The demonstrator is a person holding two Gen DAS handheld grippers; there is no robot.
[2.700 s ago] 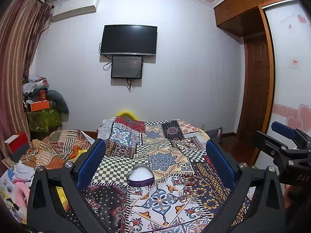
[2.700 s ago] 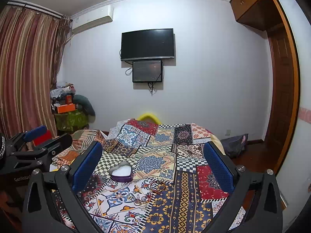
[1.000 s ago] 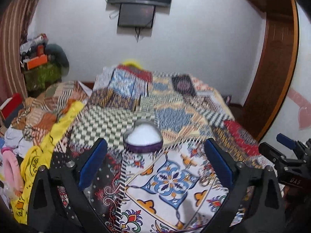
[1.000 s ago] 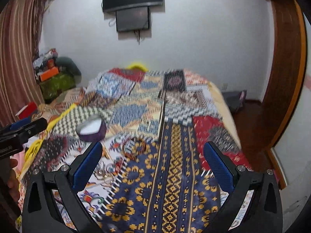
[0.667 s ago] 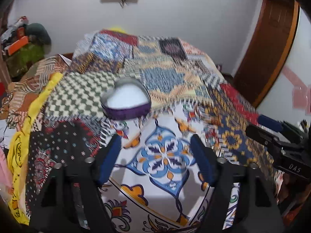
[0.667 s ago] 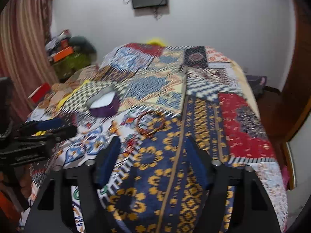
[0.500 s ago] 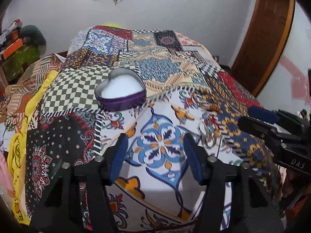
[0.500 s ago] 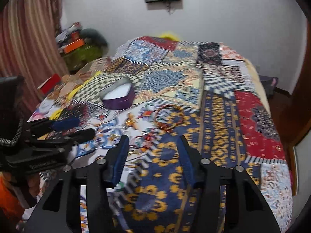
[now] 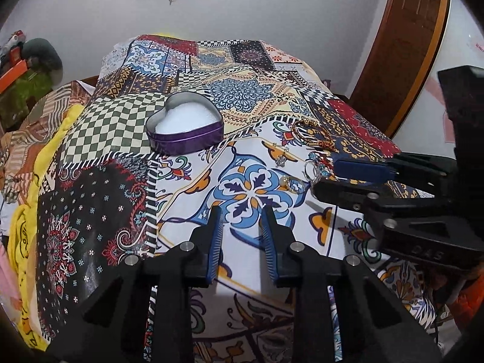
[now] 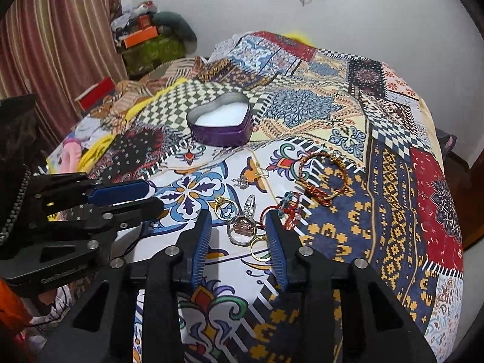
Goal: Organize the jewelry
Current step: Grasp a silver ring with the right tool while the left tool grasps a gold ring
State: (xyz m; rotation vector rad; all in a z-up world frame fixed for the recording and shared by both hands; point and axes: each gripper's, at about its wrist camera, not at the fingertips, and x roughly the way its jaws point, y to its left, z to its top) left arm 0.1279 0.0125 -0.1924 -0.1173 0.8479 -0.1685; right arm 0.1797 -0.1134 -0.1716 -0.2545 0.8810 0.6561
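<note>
A purple heart-shaped tin (image 9: 185, 127) with a white lining stands open on the patchwork bedspread (image 9: 99, 211); it also shows in the right wrist view (image 10: 222, 121). Several rings lie near my right gripper (image 10: 239, 227): a large silver ring (image 10: 242, 230), gold rings (image 10: 224, 205) and a silver band (image 10: 249, 204). A red and gold bangle (image 10: 323, 178) and a small earring (image 10: 242, 181) lie farther out. My right gripper is partly open, jaws on either side of the silver ring, holding nothing. My left gripper (image 9: 242, 220) is partly open and empty over the blue flower pattern.
The bed (image 10: 393, 163) drops off at its right edge toward a wooden door (image 9: 405, 48). Piled clothes and boxes (image 10: 145, 39) stand at the left by a striped curtain (image 10: 54, 36). A yellow cloth (image 9: 27, 199) hangs at the bed's left edge.
Both grippers have tipped down and moved in over the bedspread, and both jaws have narrowed from wide open. The right gripper now frames the silver ring.
</note>
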